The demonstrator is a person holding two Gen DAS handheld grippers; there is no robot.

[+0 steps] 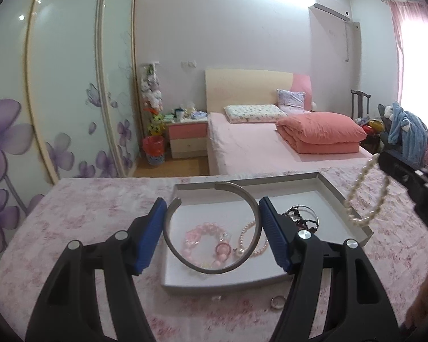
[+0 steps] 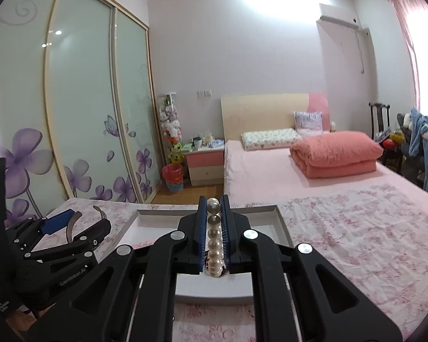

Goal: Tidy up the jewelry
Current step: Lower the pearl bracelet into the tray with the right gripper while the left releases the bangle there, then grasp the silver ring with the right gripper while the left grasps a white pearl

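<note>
My left gripper is shut on a silver open cuff bangle, whose sides press against both blue pads. It hangs over a shallow white tray on a pink floral cloth. In the tray lie a pink bead bracelet, a small pale pearl bracelet and a dark bead bracelet. My right gripper is shut on a white pearl bracelet, above the tray's near right part. In the left wrist view this pearl bracelet dangles from the right gripper over the tray's right rim.
A ring and a small clear piece lie on the cloth just in front of the tray. Beyond the table are a bed with a folded orange quilt, a nightstand and sliding wardrobe doors.
</note>
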